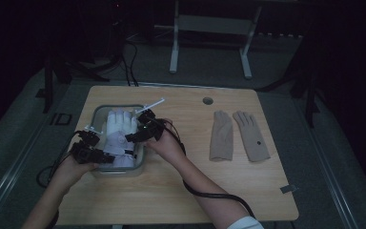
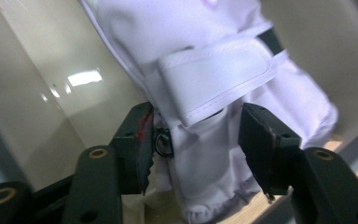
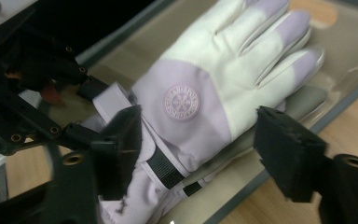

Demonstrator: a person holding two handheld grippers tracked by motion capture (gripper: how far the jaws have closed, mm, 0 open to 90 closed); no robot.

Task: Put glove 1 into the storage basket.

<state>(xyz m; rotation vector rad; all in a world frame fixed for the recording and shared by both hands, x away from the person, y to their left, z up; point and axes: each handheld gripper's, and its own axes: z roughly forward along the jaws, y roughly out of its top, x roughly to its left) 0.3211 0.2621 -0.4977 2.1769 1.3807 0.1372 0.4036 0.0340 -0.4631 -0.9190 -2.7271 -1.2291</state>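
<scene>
A white and lilac padded glove (image 1: 119, 126) lies palm down in a clear plastic bin (image 1: 96, 110) on the left of the wooden table. My left gripper (image 1: 108, 156) is at the glove's cuff end; in the left gripper view its jaws (image 2: 193, 140) stand apart on either side of the cuff and its white strap (image 2: 214, 79), not pressing. My right gripper (image 1: 131, 137) hovers over the glove's wrist. Its jaws (image 3: 200, 140) are wide open above the glove (image 3: 200, 79), which has a round logo patch (image 3: 182, 101). The left gripper (image 3: 28, 93) is also seen there.
Two beige gloves (image 1: 220, 136) (image 1: 251, 136) lie flat side by side on the right half of the table. A round cable hole (image 1: 208, 100) sits near the far edge. Black cables trail from both grippers. A white-legged table (image 1: 209, 28) stands behind.
</scene>
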